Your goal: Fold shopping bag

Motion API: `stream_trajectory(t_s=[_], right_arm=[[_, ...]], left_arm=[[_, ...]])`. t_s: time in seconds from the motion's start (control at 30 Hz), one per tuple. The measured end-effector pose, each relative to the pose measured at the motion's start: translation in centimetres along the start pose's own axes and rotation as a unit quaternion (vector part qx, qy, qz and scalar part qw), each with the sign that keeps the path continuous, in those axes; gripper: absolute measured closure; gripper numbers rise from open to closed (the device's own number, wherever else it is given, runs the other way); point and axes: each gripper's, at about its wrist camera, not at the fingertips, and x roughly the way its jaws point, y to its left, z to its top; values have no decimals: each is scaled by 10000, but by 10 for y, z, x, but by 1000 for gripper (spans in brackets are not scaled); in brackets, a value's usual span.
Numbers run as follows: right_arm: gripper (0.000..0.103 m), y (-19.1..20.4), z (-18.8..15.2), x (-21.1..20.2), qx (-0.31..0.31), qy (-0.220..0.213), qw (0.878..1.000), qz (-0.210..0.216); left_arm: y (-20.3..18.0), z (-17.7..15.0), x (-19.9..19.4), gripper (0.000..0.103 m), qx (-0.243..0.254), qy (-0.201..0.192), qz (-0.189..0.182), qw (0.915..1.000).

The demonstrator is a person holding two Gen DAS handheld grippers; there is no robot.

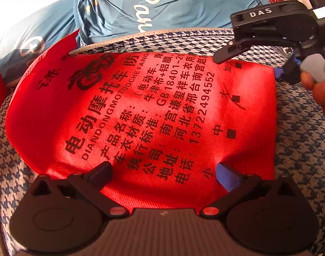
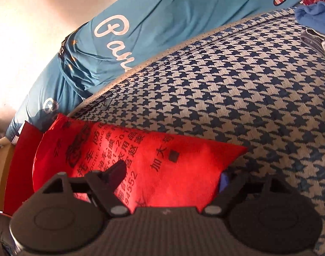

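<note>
One houndstooth blanket covers the bed, blue cloth behind it. Your red bag lies flat on it. Left gripper is spread over the bag's near edge; right gripper is spread at its corner, touching nothing you can confirm.
</note>
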Motion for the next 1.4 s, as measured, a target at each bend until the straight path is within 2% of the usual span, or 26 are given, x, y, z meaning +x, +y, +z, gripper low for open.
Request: stream_trajectory(t_s=[0.07, 0.17, 0.3, 0.4, 0.53, 0.73, 0.8, 0.9, 1.0, 1.1, 1.23, 1.4], right_arm=[[49, 1, 0, -2, -46, -81, 10000, 20], [69, 5, 0, -11, -197, -285, 9993, 126], [74, 20, -3, -27, -617, -602, 9953, 438], [75, 29, -6, -35, -778, -659, 9927, 646], [81, 37, -10, -46, -1011, -668, 9888, 874], [82, 51, -24, -61, -1497, -532, 9812, 1096], [82, 57, -31, -65, -1664, -443, 9771, 1254], [82, 67, -42, -72, -1952, -354, 9704, 1381], [82, 74, -50, -73, -2094, -278, 9676, 1386], [81, 75, -53, -73, -2221, -250, 9675, 1180], [76, 73, -54, -71, -2323, -251, 9689, 811], [52, 68, -52, -68, -2316, -274, 9714, 455]], left_arm=[[0, 0, 1, 0, -8, 3, 9, 10000], [-1, 1, 1, 0, -18, 14, 36, 10000], [-2, 0, 2, 0, -8, -4, 57, 10000], [-1, 0, 2, 0, -17, 8, 67, 10000], [1, 4, -3, 0, -58, -83, 121, 9999], [14, 14, -21, 0, -171, -579, 344, 9976], [22, 16, -20, 0, -233, -605, 481, 9967], [39, 16, -4, 0, -382, -291, 725, 9962], [50, 9, 12, 0, -709, 37, 613, 9956], [51, 7, 12, 0, -767, 2, 583, 9953], [50, 6, 13, 0, -783, 11, 598, 9951], [47, 3, 9, 0, -777, 40, 606, 9951]])
